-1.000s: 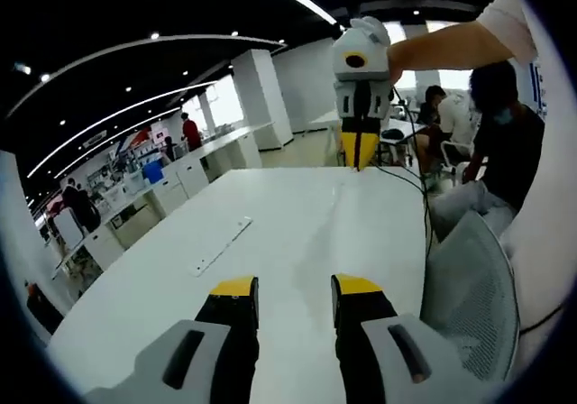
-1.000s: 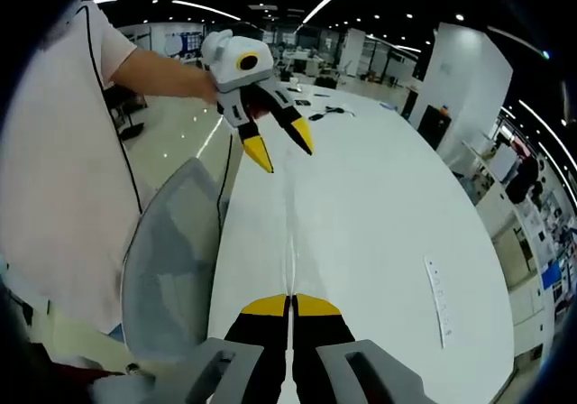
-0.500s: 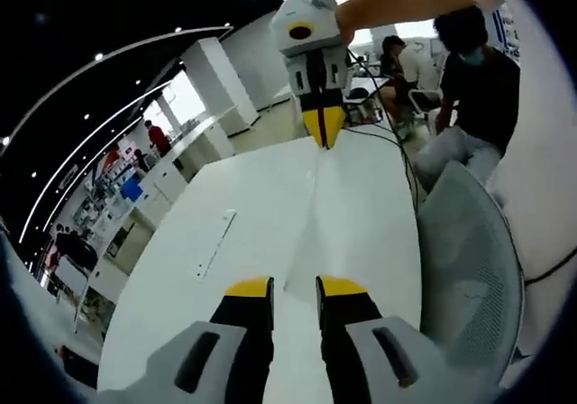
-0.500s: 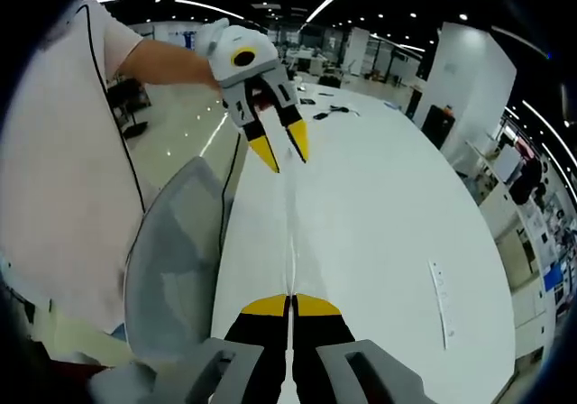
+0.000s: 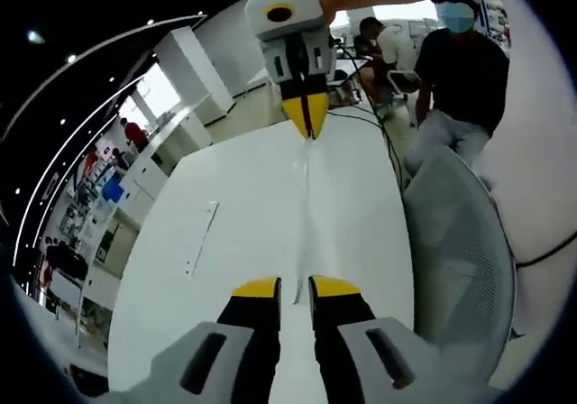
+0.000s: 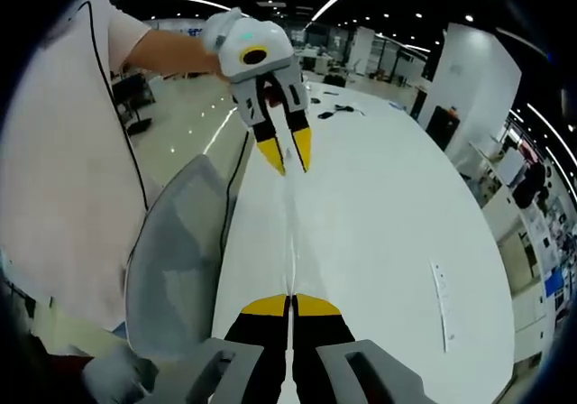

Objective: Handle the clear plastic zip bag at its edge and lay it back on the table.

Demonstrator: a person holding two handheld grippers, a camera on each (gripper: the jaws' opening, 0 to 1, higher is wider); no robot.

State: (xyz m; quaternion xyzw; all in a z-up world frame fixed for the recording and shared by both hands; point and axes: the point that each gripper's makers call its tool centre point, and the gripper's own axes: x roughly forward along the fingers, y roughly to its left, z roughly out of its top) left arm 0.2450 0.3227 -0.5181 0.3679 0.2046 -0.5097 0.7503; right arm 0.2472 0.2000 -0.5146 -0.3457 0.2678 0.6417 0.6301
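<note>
Since a second ago the left gripper (image 6: 288, 156) has narrowed its jaws to a slim gap around the bag's (image 6: 290, 242) far edge, mid-frame. The right gripper (image 5: 306, 123), pinched tight, holds the other end; the bag stretches taut above the table (image 6: 388, 233). Judged: lower both ends together, level. The clear film barely shows; actual contact is uncertain.

Long white bench (image 5: 243, 215) stretches ahead; a slim white strip (image 6: 442, 303) lies flat on it, and dark cables (image 6: 335, 109), perhaps, at the far end.
</note>
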